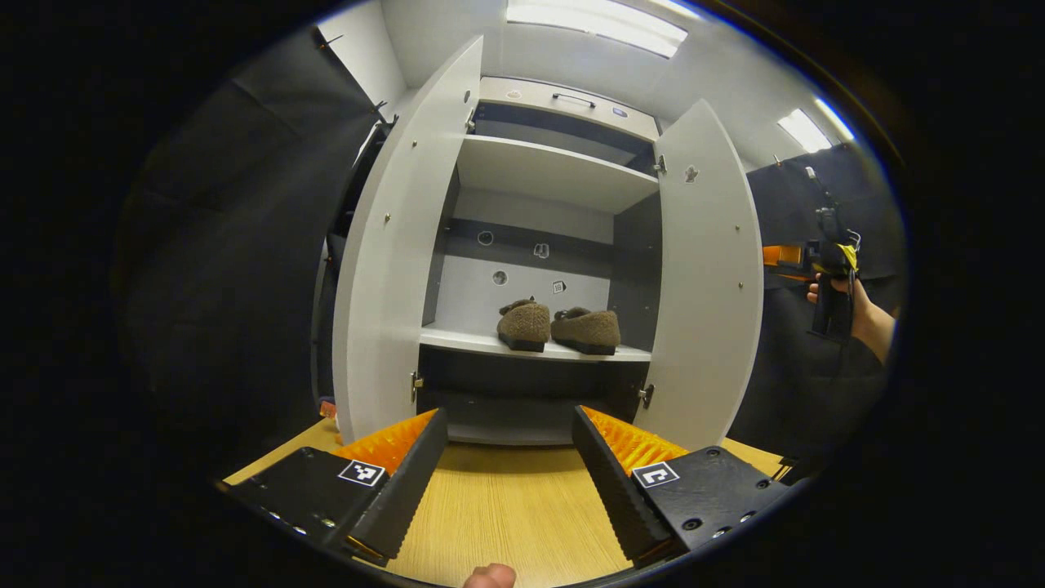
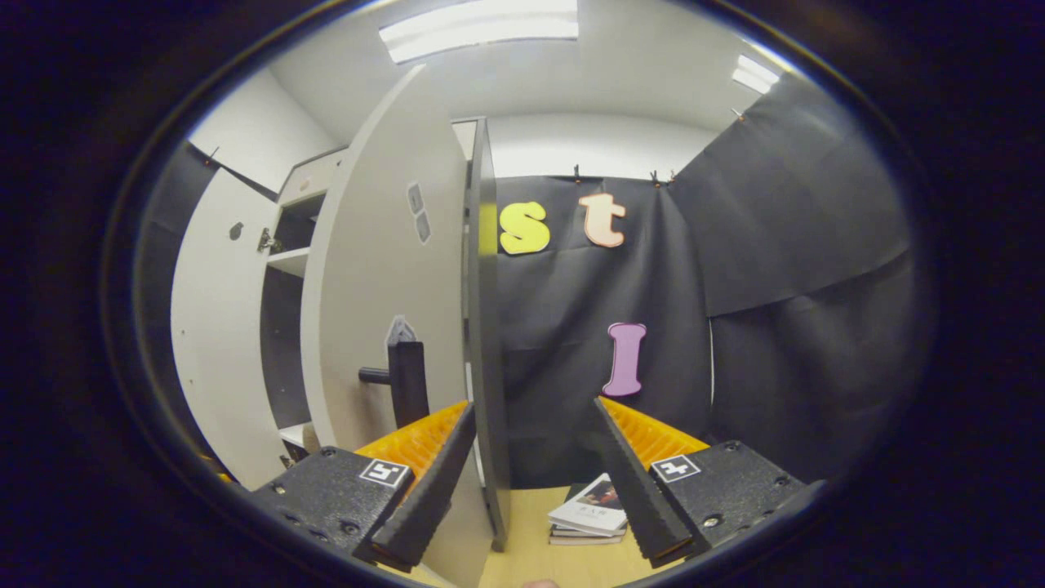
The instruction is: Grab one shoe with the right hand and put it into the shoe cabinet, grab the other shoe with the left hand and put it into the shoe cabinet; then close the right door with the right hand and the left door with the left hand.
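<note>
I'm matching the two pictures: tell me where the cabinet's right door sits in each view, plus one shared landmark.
Left gripper view: right door stands open right of centre, inner face showing.
Right gripper view: right door left of centre, outer face showing.
Shared landmark: the open left door.

Both shoes (image 1: pixel 559 326) are fuzzy brown with dark soles. The cabinet (image 1: pixel 547 171) is pale grey with darker grey inside. The floor (image 1: pixel 506 506) is light wood-grain.

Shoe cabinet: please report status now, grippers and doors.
Both shoes on the middle shelf. Left gripper open, empty, facing the cabinet. Right gripper open at the right door edge. Both doors open; nothing blocking.
</note>
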`<state>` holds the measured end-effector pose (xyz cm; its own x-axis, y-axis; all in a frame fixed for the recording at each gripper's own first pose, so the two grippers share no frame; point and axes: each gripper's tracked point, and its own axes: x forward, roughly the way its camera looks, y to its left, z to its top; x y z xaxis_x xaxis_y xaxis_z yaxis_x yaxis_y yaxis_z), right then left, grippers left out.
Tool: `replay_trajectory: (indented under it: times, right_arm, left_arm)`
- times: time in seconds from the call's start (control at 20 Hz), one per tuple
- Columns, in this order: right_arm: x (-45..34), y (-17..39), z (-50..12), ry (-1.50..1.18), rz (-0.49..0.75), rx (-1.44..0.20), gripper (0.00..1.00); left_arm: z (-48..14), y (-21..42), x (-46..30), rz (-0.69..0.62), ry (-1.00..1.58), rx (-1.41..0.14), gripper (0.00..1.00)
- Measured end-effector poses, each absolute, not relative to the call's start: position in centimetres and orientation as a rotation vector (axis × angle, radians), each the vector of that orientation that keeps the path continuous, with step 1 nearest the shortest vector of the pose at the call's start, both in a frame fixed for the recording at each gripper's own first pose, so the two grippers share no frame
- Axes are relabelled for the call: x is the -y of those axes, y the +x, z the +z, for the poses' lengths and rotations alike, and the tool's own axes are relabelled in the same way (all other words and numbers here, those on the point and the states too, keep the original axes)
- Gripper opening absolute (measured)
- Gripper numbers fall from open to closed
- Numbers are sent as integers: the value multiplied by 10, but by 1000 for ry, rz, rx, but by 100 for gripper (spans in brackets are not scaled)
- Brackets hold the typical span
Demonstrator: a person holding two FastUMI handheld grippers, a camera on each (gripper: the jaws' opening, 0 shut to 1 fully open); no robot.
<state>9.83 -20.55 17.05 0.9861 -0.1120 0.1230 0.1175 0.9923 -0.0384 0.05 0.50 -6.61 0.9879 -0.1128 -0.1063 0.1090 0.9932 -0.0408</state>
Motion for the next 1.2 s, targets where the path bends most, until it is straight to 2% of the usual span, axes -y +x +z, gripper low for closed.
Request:
replay_trajectory:
  times: [0.25,0.65,0.7,0.75,0.85,0.9,0.95,1.2]
  right_arm:
    - [176,96,165,-37,-80,131,93]
    - [112,105,159,-22,62,171,93]
    - [105,109,157,4,82,170,88]
    - [97,113,155,17,100,160,93]
    - [82,122,152,28,128,152,93]
    - [72,127,148,27,146,140,87]
    - [64,131,145,22,153,126,94]
    - [53,122,150,-8,104,143,95]
  left_arm:
    - [-66,-6,-11,-113,-28,-114,94]
    - [-65,-9,-25,-84,-60,-123,94]
    - [-63,-11,-26,-84,-63,-121,94]
    - [-62,-13,-27,-82,-63,-117,94]
    - [-61,-17,-30,-73,-59,-109,94]
    - [-61,-19,-29,-75,-65,-112,94]
    - [-63,-19,-29,-80,-74,-116,94]
    - [-60,-29,-26,-85,-68,-112,94]
